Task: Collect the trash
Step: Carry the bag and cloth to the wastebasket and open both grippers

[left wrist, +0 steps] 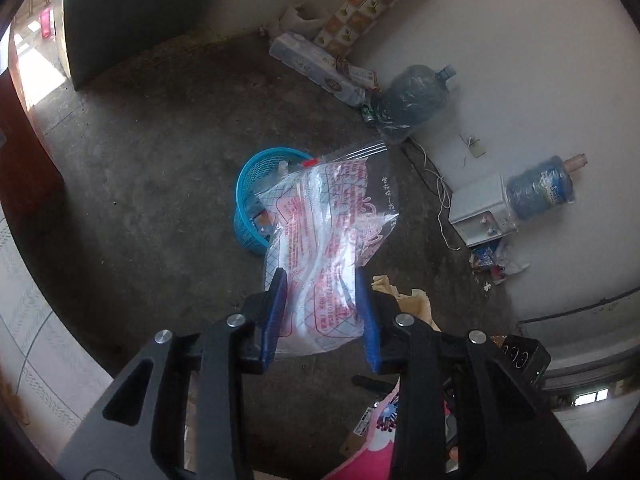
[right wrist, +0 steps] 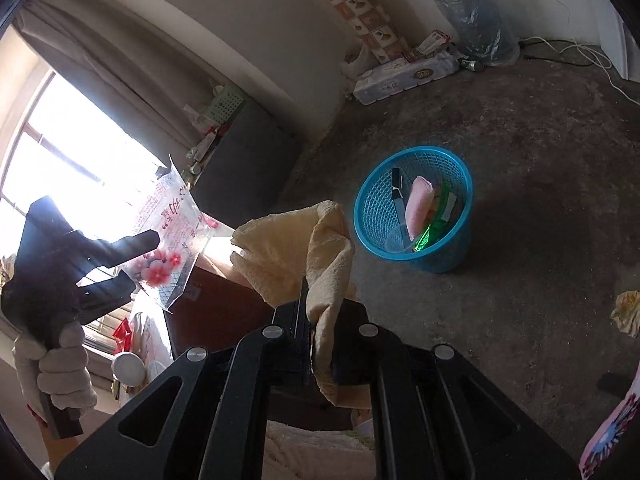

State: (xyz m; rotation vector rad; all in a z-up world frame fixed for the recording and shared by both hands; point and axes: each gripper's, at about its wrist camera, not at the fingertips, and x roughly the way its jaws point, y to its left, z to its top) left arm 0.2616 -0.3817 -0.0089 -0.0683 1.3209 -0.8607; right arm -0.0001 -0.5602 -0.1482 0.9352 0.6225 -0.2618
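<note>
In the left wrist view, one clear plastic bag with red writing is clamped between the two blue pads of the left gripper. The bag's long side runs away from the gripper, and its zip end points at the one blue basket on the floor, partly hiding it. Two big water bottles are seen by the wall beyond the basket. In the right wrist view, one yellow cloth is pinched tight by the right gripper, its loose end flopped toward the basket. Far left of the basket, the bag is held up by the left gripper, zip end up.
</note>
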